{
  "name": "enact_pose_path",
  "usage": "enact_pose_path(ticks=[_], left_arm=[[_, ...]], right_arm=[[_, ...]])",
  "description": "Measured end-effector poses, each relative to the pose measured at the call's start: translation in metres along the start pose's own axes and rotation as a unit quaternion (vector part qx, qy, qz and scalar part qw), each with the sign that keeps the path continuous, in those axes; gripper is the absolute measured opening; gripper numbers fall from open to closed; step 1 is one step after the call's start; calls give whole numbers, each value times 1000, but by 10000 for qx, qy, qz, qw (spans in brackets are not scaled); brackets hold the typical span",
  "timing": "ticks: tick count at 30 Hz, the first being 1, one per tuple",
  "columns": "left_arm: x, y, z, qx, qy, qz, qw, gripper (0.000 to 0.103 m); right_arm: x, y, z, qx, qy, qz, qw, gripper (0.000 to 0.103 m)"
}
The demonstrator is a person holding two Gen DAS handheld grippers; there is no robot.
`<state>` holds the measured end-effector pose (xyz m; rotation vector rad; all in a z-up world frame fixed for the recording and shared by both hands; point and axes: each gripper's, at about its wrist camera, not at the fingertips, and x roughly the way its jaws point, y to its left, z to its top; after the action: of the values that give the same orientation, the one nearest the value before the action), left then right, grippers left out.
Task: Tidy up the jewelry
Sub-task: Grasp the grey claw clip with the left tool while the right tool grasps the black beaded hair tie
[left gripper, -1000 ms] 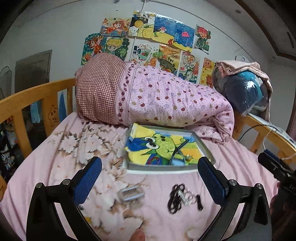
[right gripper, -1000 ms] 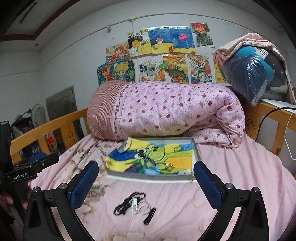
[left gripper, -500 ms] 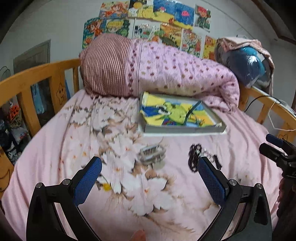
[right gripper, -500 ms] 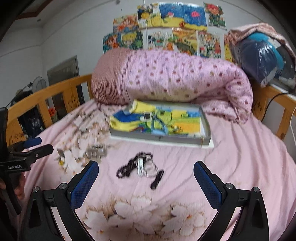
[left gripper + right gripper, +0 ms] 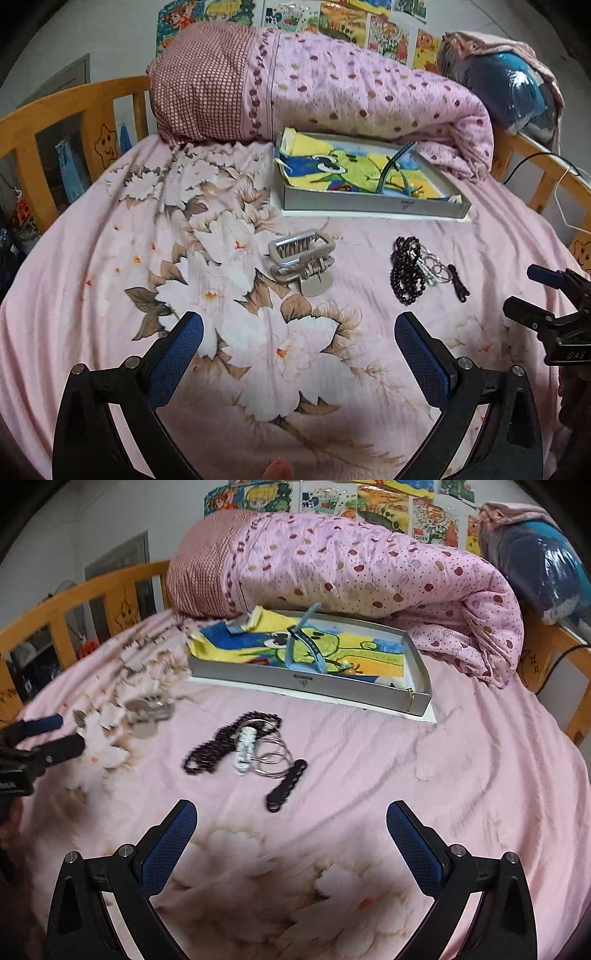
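right gripper (image 5: 546, 295) body, seen from the left wrist view: white letters "das", cut off at the frame's edge
left gripper (image 5: 40, 738) body, seen from the right wrist view: white lettering, too cropped to read
grey tray (image 5: 306, 681) front wall: a small dark label, print too small to read
drawing on the wall (image 5: 430, 520): a small number that looks like "2024", not sure
other wall drawings (image 5: 347, 16): no readable words

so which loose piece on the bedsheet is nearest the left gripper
The silver hair claw clip, lying alone ahead of the left gripper; the black bead string and rings sit farther right.
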<state>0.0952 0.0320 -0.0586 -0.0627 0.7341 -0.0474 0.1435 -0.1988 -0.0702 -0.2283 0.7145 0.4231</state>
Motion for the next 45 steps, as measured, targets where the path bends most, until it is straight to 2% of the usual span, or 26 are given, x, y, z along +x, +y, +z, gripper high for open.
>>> enact_pose_path(ticks=[4, 10, 17, 19, 21, 28, 30, 35, 37, 40, 45], left_arm=[[16, -3, 4, 110, 79, 137, 9998, 101], [38, -3, 13, 11, 105, 272, 9996, 101], [62, -7, 30, 98, 121, 210, 9997, 101], [69, -7, 34, 110, 128, 208, 9996, 101], [75, -6, 37, 62, 125, 207, 9997, 101], [91, -8, 45, -79, 161, 275, 9995, 101], [95, -11, 45, -95, 200, 282, 9994, 100], [104, -13, 45, -99, 355, 472, 9982, 77], [105, -12, 45, -130, 357, 528, 9979, 73], [105, -11, 45, -175, 343, 602, 9974, 59], [103, -13, 45, -134, 311, 612, 9975, 58]], right_arm=[[20, -6, 2, -108, 16, 7, 9999, 103], [41, -9, 8, -198, 41, 213, 9996, 102], [59, -7, 10, -242, 238, 496, 9982, 74], [62, -8, 10, -223, 304, 504, 9980, 70], [64, -10, 8, -177, 345, 457, 9982, 61], [68, -16, 8, -36, 428, 406, 9983, 55], [68, -16, 7, -41, 433, 393, 9983, 50], [71, -18, 8, 15, 451, 377, 9983, 39], [72, -20, 9, 60, 461, 384, 9982, 38], [72, -20, 9, 43, 458, 370, 9983, 37], [71, -16, 10, -61, 447, 311, 9985, 30]])
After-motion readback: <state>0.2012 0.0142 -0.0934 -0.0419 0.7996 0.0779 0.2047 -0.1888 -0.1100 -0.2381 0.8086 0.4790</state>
